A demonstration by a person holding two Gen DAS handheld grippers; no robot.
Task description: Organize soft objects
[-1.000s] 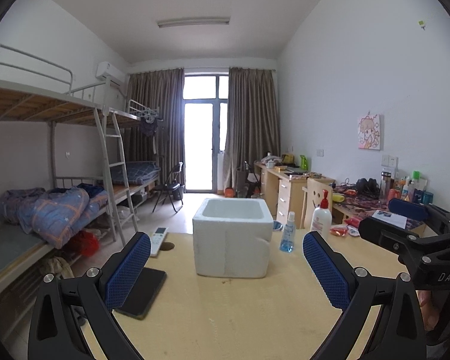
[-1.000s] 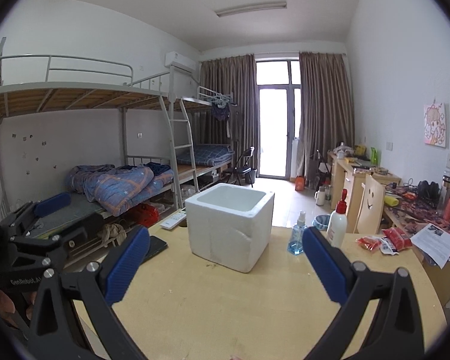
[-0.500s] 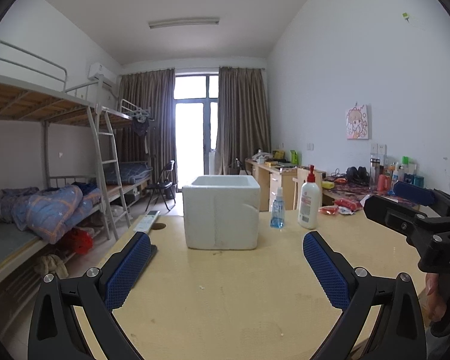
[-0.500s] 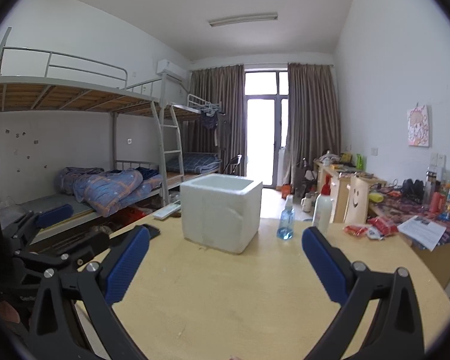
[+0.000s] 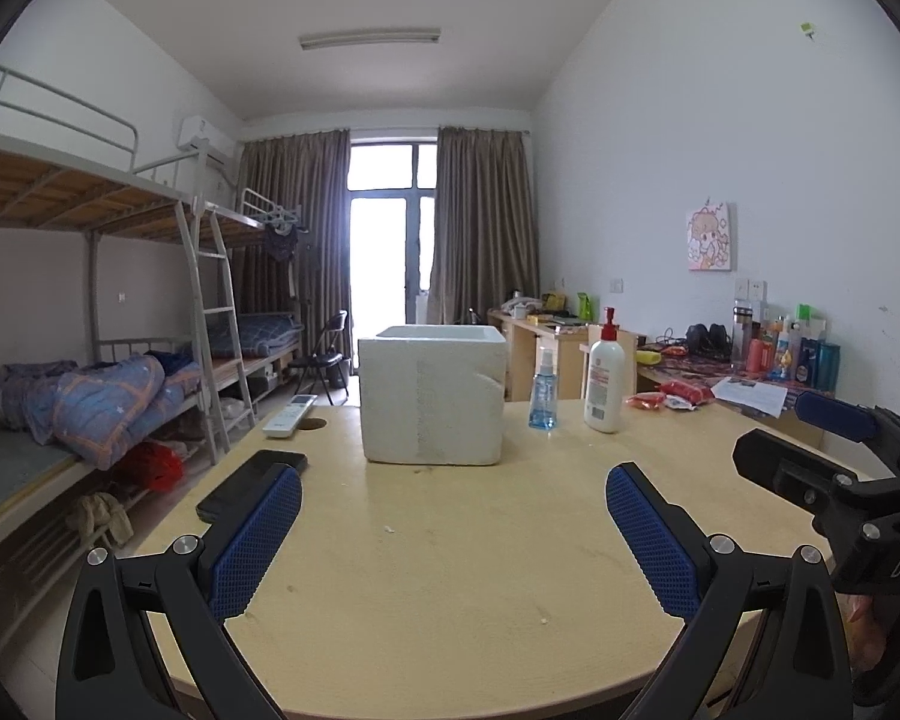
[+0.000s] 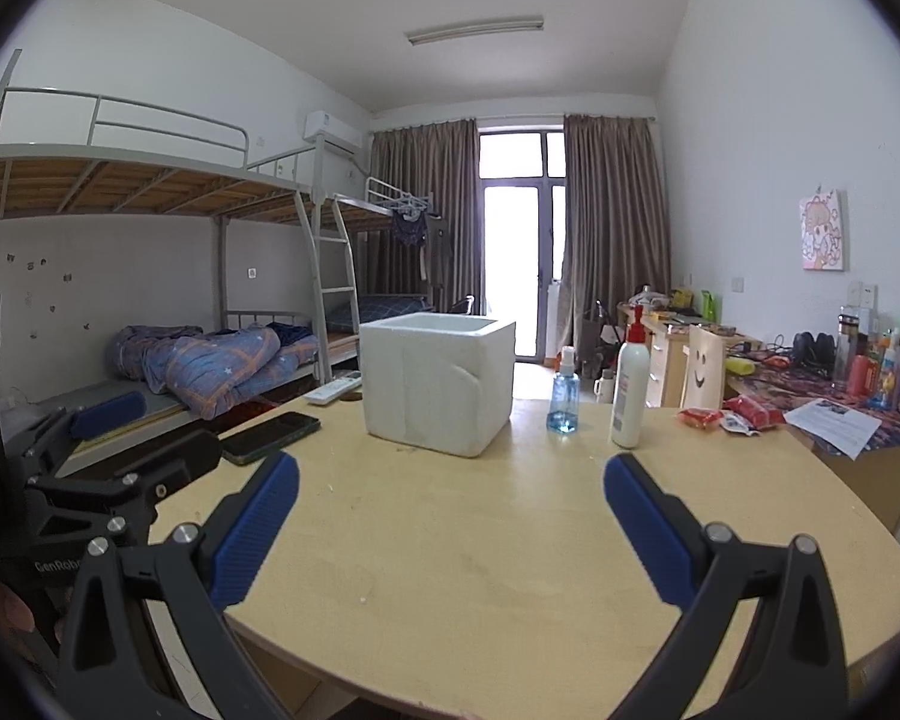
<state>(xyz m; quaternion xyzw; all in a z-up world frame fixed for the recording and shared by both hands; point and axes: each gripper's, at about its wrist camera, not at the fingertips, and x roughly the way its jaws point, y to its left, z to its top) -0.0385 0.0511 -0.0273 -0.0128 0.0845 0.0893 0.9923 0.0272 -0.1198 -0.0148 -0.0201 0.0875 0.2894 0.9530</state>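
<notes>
At the left of the left-wrist frame a dark phone (image 5: 252,483) lies flat on the surface (image 5: 450,570), just past the tip of the left gripper (image 5: 453,513), whose fingers stand wide apart with nothing between them; a careless sweep that way could push it off the near edge. In the centre stands the white foam box (image 5: 432,393), open-topped and probably light, so a nudge may slide it. Right of it a small blue spray bottle (image 5: 542,390) and a tall pump bottle (image 5: 603,381) stand upright and close together; an arm passing over could topple either. In the right-wrist frame the right gripper (image 6: 450,516) is likewise spread and empty. The red packets (image 6: 732,411) at mid right may be the soft things; which items count is unclear, so the wrong one could be picked
</notes>
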